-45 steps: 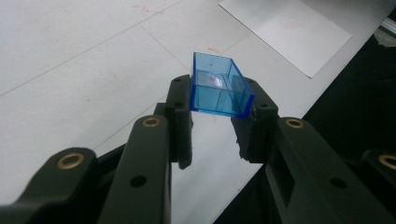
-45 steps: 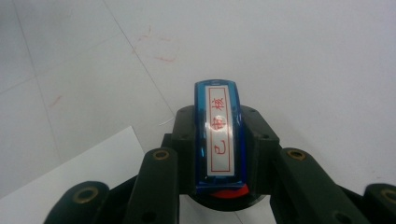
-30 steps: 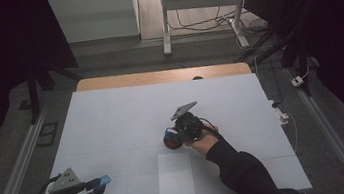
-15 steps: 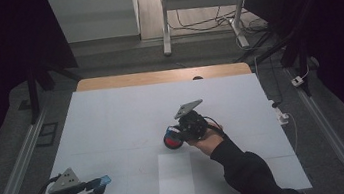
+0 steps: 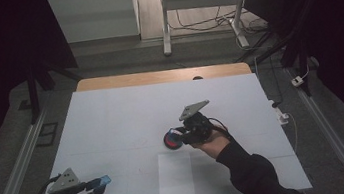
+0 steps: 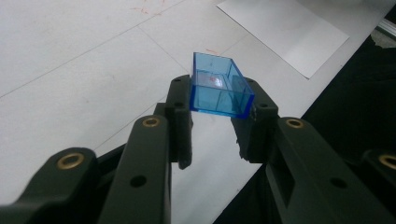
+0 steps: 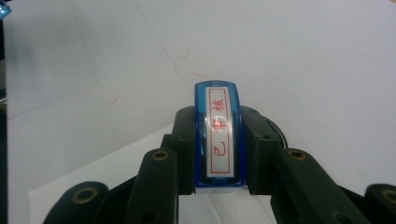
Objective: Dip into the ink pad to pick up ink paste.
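My left gripper [image 5: 92, 185] rests at the table's front left corner, shut on a clear blue rectangular cap [image 6: 218, 88] whose open side faces up; the same blue cap [image 5: 102, 180] sticks out toward the right. Over the middle of the table my right gripper [image 5: 183, 135] is shut on a blue stamp [image 7: 218, 140], gripped by its long sides. The stamp's white label with red characters faces the camera. A round red ink pad [image 5: 171, 140] with a dark rim lies on the table right at the right gripper's jaw tips.
A white sheet of paper [image 5: 176, 175] lies near the front edge, just in front of the right gripper, and the paper [image 6: 285, 32] also lies beyond the cap. The white table [image 5: 112, 115] has a wooden strip at its far edge. Cables and a desk frame stand beyond.
The right gripper with the stamp has risen a little and shifted slightly right, away from the red pad. The left gripper has stayed still with the cap.
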